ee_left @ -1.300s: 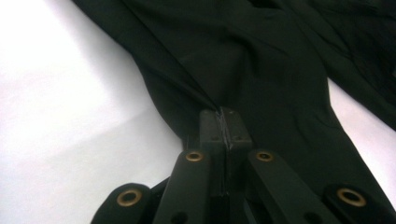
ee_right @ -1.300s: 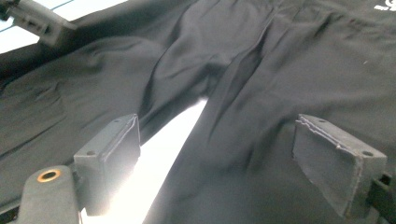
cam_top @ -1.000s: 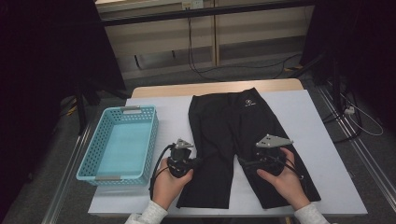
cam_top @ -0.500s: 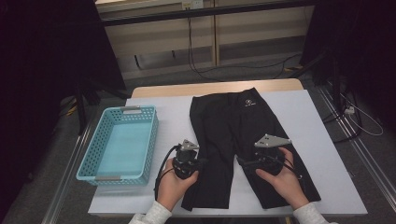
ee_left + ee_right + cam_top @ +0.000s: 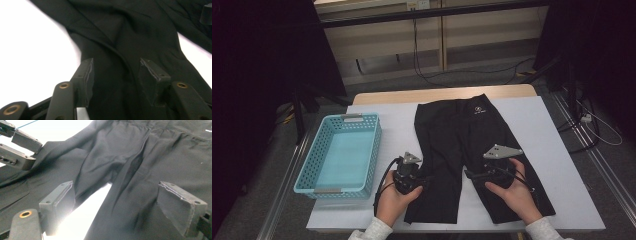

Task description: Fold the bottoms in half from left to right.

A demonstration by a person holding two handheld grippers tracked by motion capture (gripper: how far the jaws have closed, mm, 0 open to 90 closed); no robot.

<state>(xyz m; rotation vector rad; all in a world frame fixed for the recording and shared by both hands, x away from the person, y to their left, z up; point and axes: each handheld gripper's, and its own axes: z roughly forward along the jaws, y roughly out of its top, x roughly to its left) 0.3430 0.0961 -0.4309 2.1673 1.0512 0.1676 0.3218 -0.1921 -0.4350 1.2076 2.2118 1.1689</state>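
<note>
My left gripper [image 5: 424,178] jaws just opened over shorts [image 5: 472,145] left leg, nothing pinched; right gripper [image 5: 469,175] spread over right leg; regrasp probably next

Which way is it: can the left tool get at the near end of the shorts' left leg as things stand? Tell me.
Probably yes. The left tool sits at the shorts, jaws just opened and apart over the fabric, nothing between. The basket stands off to the side.

Table [image 5: 557,150]: black shorts [image 5: 462,145], blue basket [image 5: 339,155]
</note>
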